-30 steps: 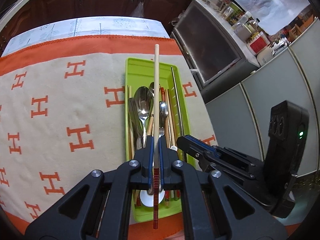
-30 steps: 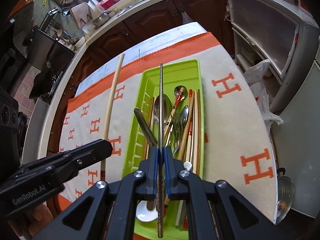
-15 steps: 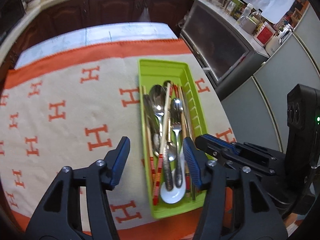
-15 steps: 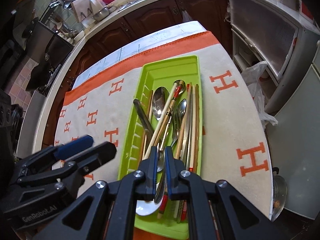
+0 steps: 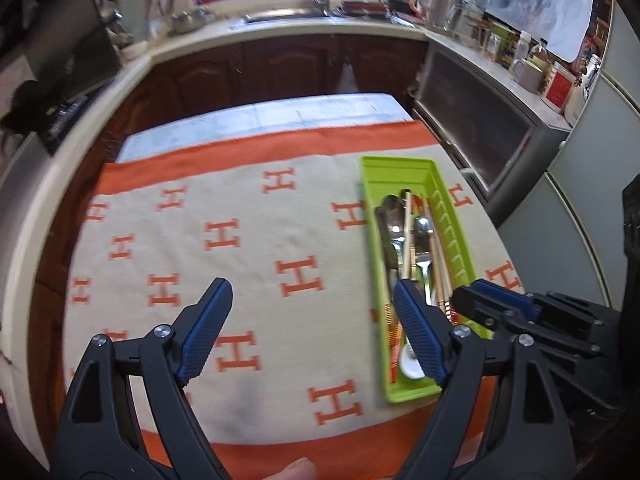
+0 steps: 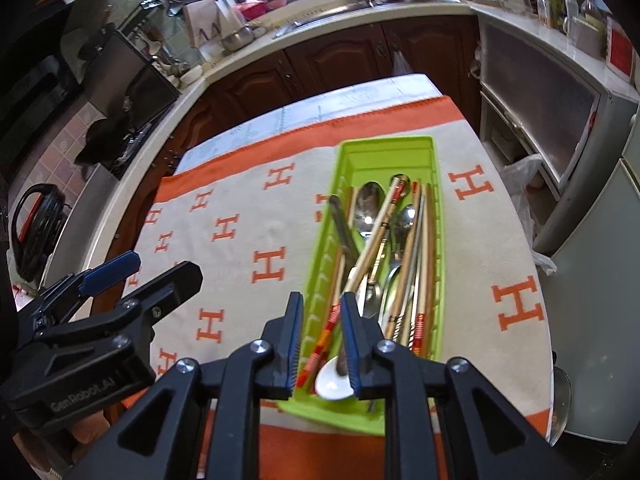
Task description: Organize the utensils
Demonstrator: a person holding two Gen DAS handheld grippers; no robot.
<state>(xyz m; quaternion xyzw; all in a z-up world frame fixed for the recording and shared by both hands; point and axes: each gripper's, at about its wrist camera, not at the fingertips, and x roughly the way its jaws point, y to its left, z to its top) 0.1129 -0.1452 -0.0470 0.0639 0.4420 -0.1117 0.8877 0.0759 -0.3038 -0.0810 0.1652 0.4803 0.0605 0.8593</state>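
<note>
A lime-green tray [image 5: 400, 166] lies on the right of the cloth, holding several utensils: metal spoons [image 5: 390, 210], wooden chopsticks [image 5: 407, 240] and a white ceramic spoon [image 5: 412, 364]. My left gripper [image 5: 310, 294] hangs wide open and empty over the cloth, left of the tray. The right wrist view shows the same tray [image 6: 384, 142] with its spoons [image 6: 370, 200], a dark-handled knife [image 6: 344, 232] and chopsticks [image 6: 376, 232]. My right gripper [image 6: 322, 306] sits above the tray's near end, jaws narrowly open with nothing between them. The left gripper [image 6: 160, 270] shows at the left.
A beige cloth [image 5: 256, 240] with orange H marks and an orange border covers the table. Dark cabinets [image 5: 280, 68] and a cluttered counter curve behind. A grey appliance [image 5: 480, 120] and a fridge [image 5: 592, 200] stand close on the right. The tray sits near the table's front right.
The left gripper let its wooden chopstick go into the tray, the right its metal one. Both grippers have pulled back and up; the left jaws spread wider.
</note>
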